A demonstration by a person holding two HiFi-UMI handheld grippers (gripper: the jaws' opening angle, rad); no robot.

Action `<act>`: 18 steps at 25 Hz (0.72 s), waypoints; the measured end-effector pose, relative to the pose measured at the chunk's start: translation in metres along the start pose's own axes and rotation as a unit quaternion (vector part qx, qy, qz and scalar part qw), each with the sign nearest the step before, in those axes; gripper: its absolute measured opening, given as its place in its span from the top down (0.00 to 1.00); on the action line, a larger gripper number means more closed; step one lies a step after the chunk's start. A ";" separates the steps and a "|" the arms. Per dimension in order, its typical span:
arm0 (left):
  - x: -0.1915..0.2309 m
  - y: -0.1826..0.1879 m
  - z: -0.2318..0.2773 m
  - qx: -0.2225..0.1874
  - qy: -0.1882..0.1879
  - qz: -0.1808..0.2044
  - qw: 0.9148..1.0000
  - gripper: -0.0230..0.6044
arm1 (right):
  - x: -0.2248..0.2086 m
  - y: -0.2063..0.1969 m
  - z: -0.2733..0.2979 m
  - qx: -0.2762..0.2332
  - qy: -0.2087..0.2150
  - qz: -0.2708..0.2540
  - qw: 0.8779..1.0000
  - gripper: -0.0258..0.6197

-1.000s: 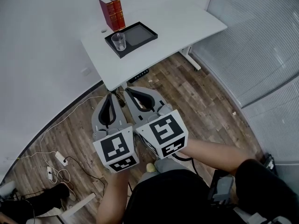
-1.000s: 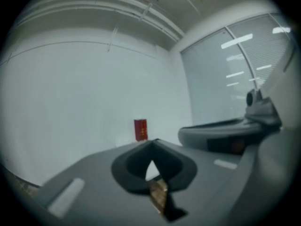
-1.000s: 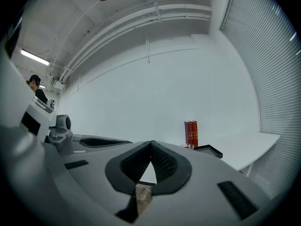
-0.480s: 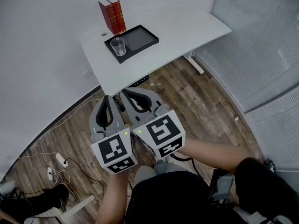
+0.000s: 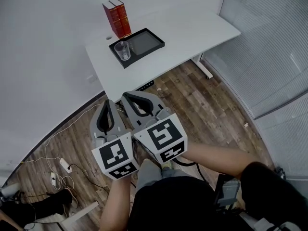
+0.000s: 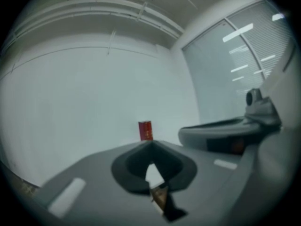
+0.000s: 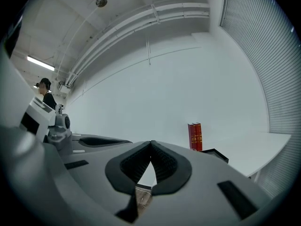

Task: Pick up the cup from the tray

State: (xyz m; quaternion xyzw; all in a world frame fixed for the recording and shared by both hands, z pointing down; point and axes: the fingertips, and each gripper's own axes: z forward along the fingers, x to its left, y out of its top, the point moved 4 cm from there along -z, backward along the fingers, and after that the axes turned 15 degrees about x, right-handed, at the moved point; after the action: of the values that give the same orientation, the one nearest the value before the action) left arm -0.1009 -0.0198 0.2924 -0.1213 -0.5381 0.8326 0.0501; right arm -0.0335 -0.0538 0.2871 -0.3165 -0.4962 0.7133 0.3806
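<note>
Presently the left hand-held gripper [image 5: 108, 103] and the right hand-held gripper [image 5: 127, 96] are being held side by side in the lower middle of the frame, each with jaws pressed together on nothing, well apart from the cup [image 5: 122, 50]. The clear cup is being carried upright at the left end of the black tray [image 5: 147, 41], upper middle, just below two red books [image 5: 116, 18]. An approach is probably being prepared; jaws should be opened first, brought in level, then closed gently. The white worktop [image 5: 183, 32] is being flanked by wooden floor [image 5: 207, 105], cables [image 5: 57, 165] lower left and blinds [image 5: 269, 42] at right.
</note>
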 end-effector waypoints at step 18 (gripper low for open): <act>0.010 0.002 0.037 0.017 -0.018 0.000 1.000 0.96 | -0.017 0.002 0.033 0.014 -0.009 0.006 1.000 0.95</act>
State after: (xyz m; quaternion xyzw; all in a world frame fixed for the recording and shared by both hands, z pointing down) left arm -0.1202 -0.0515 0.3035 -0.1054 -0.5250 0.8435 0.0422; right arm -0.0531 -0.0841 0.2969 -0.3081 -0.4873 0.7253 0.3762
